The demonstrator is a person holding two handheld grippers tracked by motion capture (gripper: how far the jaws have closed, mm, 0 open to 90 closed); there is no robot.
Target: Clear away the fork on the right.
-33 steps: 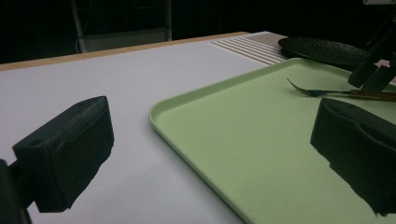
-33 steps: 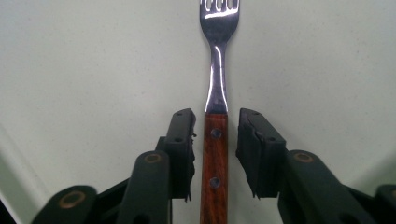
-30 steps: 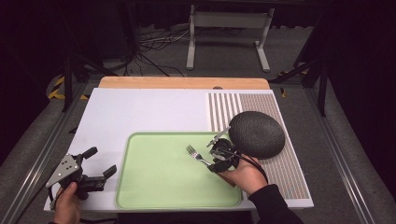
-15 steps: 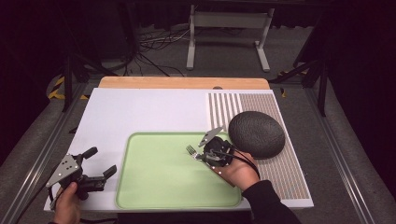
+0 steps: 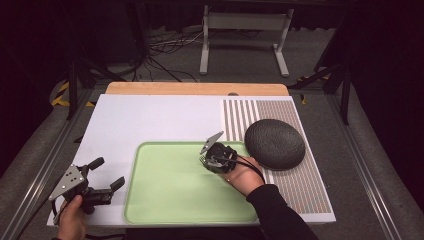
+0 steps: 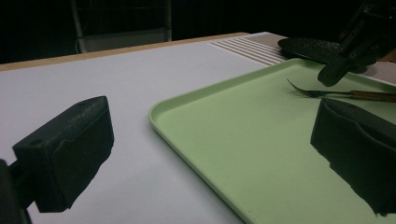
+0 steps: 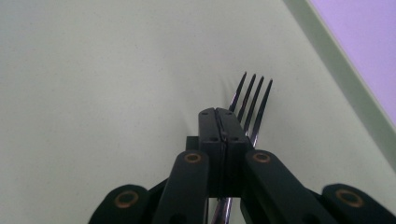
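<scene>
- Since a second ago the right gripper [image 5: 212, 159] has carried the fork [image 7: 250, 105] leftward, away from the dark round mat [image 5: 274, 143] and further over the green tray [image 5: 150, 210]; its jaws have just been closing, with the fork between them
- The left gripper [image 5: 107, 174] sits over the near left corner of the white table [image 5: 150, 120], where it was before, just left of the tray's edge
- Its jaws are spread wide with nothing between them, the pads [image 6: 70, 147] hanging above bare table and tray
- The right gripper's jaws are pressed together, pinching the fork at its neck, tines sticking out ahead over the tray floor
- From the left gripper view the fork lies roughly level, just above the tray
- The fork's handle is cut off behind the jaws in the right gripper view, and from above the gripper body hides most of the fork
</scene>
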